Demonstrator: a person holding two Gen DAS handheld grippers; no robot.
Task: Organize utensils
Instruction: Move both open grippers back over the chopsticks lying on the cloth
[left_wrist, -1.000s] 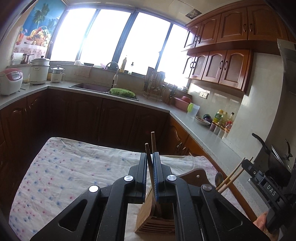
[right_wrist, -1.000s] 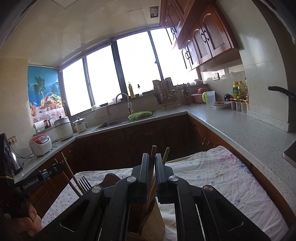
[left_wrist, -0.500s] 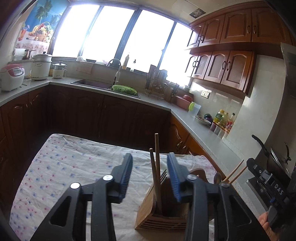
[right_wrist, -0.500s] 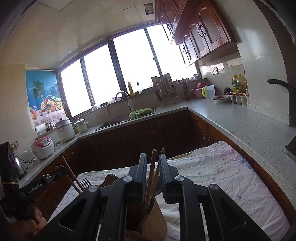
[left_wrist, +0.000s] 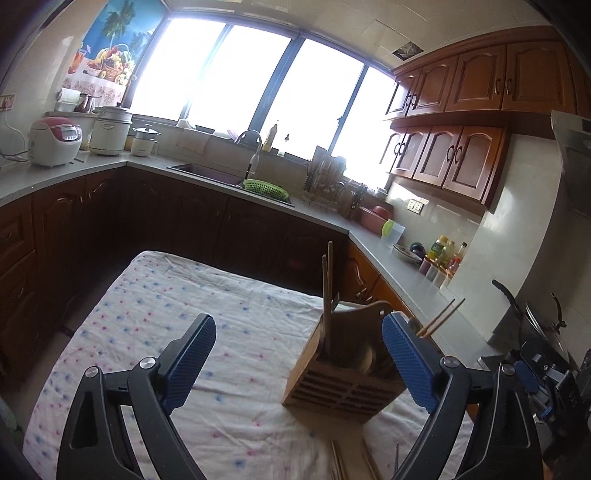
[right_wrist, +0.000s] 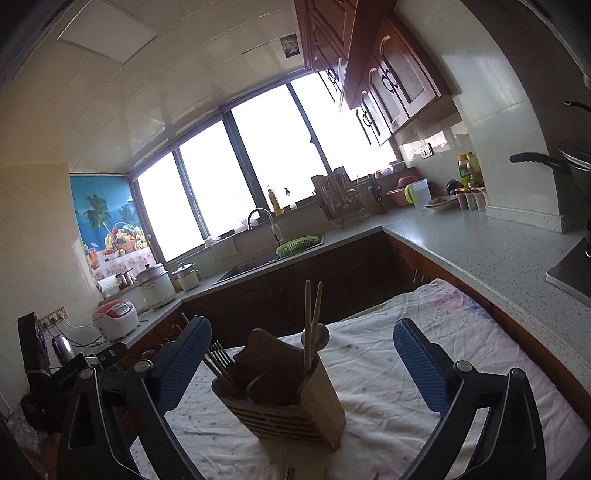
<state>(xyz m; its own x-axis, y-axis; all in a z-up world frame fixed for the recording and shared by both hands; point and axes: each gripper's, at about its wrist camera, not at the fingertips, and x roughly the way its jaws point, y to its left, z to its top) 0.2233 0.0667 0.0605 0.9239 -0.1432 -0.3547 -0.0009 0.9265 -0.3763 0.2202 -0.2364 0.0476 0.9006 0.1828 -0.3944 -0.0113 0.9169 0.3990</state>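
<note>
wooden utensil holder (left_wrist: 341, 373) stands on the dotted cloth (left_wrist: 155, 332), chopsticks (left_wrist: 327, 291) upright in it so they stay sorted; left gripper (left_wrist: 299, 363) is spread wide, empty. right view: right gripper (right_wrist: 301, 363) likewise gapes around the holder, pinching nothing, more chopsticks (right_wrist: 312, 325) slotted inside.

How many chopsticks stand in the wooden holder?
4. An upright pair stands at one end of the holder; a leaning pair sits at the other, beside the fork. Others may hide inside.
</note>
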